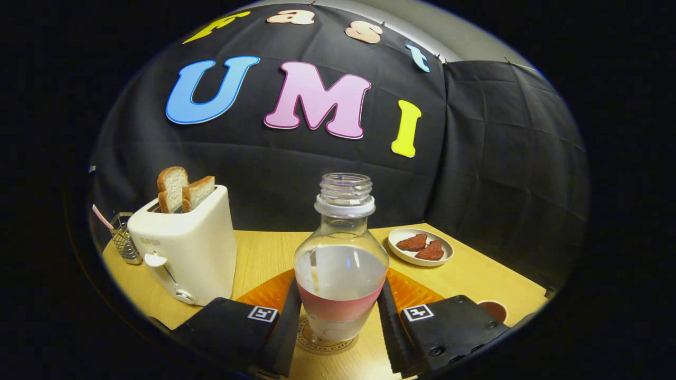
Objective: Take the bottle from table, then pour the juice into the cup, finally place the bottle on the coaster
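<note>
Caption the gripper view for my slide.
Gripper open around the uncapped bottle standing on its coaster.

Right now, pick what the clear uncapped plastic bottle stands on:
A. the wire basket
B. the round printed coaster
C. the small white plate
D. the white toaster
B: the clear uncapped plastic bottle stands upright on the round printed coaster on the wooden table, between the fingers of the gripper, which flank its lower body closely.

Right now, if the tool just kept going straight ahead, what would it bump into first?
The bottle. It already stands between the tool's fingers, on the coaster. Whether both fingers press on it is hard to tell.
</note>
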The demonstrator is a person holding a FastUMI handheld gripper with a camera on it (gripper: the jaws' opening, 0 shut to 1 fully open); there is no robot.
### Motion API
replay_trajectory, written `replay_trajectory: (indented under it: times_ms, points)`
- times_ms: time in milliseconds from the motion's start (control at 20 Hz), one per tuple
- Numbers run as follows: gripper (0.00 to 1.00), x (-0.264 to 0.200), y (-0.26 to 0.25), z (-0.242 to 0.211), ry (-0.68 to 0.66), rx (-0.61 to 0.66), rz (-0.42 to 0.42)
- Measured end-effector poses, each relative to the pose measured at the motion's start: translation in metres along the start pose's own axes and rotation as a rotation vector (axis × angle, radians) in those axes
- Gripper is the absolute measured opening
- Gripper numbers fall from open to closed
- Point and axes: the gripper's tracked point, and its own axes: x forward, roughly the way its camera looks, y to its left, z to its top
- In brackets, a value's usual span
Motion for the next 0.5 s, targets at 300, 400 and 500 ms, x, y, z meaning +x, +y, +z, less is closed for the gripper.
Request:
replay_trajectory:
  times_ms: [300,400,500]
  points:
    - [0.71,0.009,0.005,-0.026,0.078,0.02,-0.014]
    - [0.72,0.009,0.004,-0.025,0.07,0.01,-0.023]
    - [0.72,0.007,0.004,-0.028,0.076,0.009,-0.032]
